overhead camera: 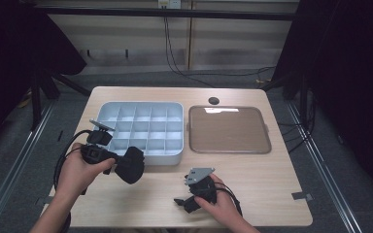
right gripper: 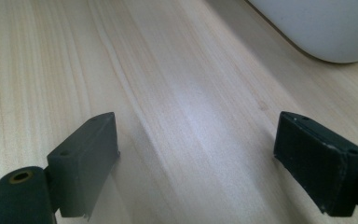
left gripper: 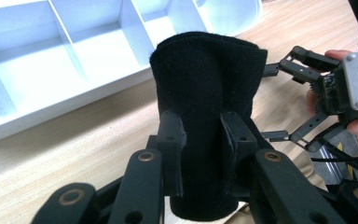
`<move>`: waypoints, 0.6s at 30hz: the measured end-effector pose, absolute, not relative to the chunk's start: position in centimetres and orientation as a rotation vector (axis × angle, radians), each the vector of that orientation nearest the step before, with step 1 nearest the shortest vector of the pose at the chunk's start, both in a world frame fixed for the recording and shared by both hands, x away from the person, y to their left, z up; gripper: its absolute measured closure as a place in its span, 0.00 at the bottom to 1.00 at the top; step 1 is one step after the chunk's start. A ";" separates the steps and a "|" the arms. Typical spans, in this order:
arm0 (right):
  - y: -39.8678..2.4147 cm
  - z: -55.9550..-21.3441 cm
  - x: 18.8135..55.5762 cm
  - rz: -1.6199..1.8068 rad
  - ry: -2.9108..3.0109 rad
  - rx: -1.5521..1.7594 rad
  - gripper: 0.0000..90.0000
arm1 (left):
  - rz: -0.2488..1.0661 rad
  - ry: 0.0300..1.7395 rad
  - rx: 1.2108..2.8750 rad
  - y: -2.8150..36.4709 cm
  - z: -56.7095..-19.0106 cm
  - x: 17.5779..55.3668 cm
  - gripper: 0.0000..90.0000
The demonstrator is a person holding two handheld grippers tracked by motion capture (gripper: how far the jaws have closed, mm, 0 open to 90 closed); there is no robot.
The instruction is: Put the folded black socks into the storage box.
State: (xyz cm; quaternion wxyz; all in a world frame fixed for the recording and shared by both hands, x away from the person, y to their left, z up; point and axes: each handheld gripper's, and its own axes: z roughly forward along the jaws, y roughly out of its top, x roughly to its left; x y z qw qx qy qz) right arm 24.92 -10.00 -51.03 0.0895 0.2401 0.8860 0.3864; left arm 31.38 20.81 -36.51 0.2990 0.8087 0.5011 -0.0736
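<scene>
Wooden table (overhead camera: 272, 170) bears a white compartment tray (overhead camera: 141, 131) amid dark curtains (overhead camera: 354, 73).

Table (overhead camera: 252, 170): pale wood, matt, fine grain seen. Tray (overhead camera: 141, 130): white plastic, smooth, slight sheen. Lid (overhead camera: 229, 129): clear plastic, glossy, glare noted. Cloth (left gripper: 207, 107): black, fuzzy knit, matt. Right gripper's (overhead camera: 183, 202) pads (right gripper: 86, 161): matt black plastic.

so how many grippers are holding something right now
1. The left gripper is shut on a folded black cloth, held above the wooden table beside the white compartment tray. The right gripper is open over bare wood, holding nothing.
</scene>
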 end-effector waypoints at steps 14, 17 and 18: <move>-10.0 -51.0 24.9 1.148 2.632 0.721 0.15 | -0.161 1.358 2.138 22.2 -35.1 32.6 0.80; -10.0 -51.0 24.9 1.148 2.631 0.722 0.15 | -0.145 1.358 2.146 22.4 -34.7 33.0 0.80; -10.0 -51.0 24.9 1.147 2.631 0.724 0.14 | -0.146 1.363 2.145 22.5 -34.6 33.1 0.80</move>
